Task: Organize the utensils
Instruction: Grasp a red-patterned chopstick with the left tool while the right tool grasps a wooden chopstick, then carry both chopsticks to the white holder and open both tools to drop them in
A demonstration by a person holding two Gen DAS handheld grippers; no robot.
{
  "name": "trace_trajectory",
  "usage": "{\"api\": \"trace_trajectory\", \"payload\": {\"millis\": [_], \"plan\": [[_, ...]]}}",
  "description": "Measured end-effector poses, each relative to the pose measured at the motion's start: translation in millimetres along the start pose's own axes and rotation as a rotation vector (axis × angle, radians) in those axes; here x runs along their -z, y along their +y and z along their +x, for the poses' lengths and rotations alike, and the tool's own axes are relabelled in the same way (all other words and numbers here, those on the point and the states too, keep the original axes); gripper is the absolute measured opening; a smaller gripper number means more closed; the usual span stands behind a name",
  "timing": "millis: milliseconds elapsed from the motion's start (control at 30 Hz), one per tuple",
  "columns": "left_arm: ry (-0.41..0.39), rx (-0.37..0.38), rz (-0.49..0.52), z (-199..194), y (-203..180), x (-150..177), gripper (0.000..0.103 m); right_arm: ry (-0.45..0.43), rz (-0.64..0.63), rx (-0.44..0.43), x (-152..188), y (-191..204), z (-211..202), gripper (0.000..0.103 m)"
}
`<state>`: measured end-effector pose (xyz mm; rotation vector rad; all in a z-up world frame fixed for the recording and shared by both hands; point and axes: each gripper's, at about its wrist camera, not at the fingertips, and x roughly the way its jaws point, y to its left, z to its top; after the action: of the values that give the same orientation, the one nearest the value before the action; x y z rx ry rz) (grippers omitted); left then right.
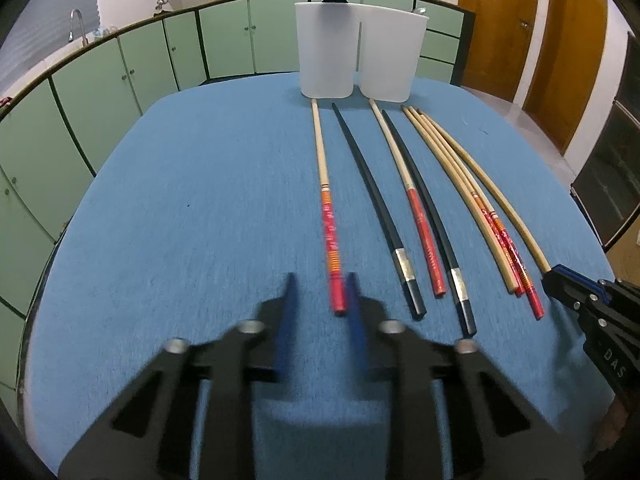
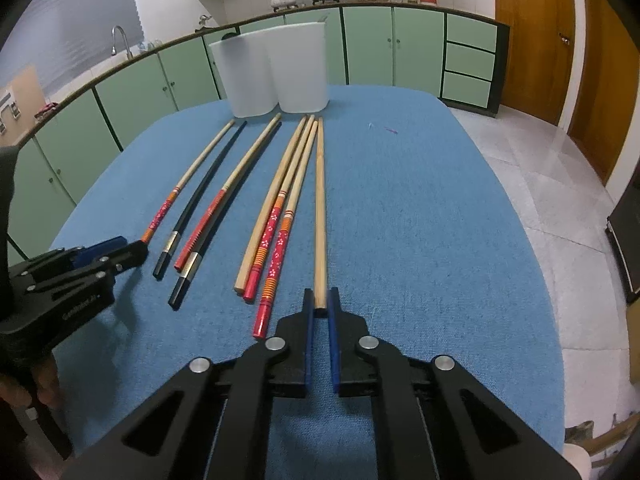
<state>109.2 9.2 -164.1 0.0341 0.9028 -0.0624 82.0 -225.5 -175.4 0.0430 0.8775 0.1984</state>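
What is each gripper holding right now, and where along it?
The right gripper pinches the plain wooden chopstick at its near end. The left gripper is shut on the floral red-handled chopstick at its handle end.

Blue cloth table (image 2: 420,220). White tubs (image 2: 276,76). Chopsticks: two black with silver bands (image 2: 200,200); tan, red-orange flowered ends (image 2: 276,216); one plain tan (image 2: 320,216).

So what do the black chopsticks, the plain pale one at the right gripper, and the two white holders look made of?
Black chopsticks: likely lacquered wood or plastic, smooth and dark with a silvery, metal-looking band near the thick end. Plain chopstick: probably bamboo or unfinished wood, matte tan, no paint. White holders: seemingly translucent plastic, frosted and thin-walled.
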Motion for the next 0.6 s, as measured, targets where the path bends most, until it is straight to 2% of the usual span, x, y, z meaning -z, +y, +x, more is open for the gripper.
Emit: {"api": "trace_trajectory", "payload": {"millis": [133,233,400,600], "plan": [[0.006,0.016,-0.006,-2,2,-4,0.005,-0.022,0.005,-0.011,-6,-1,-10,0.006],[-0.033,0.010,0.001,-16,5,-9,0.005,-0.057,0.005,-0.013,-13,-3,-23,0.006],[-0.135,-0.033,0.051,-51,3,-25,0.005,-0.130,-0.010,-0.002,-31,-3,-49,0.006],[-0.268,-0.046,0.051,-92,4,-48,0.005,-0.231,-0.017,0.013,-56,-6,-82,0.006]]}}
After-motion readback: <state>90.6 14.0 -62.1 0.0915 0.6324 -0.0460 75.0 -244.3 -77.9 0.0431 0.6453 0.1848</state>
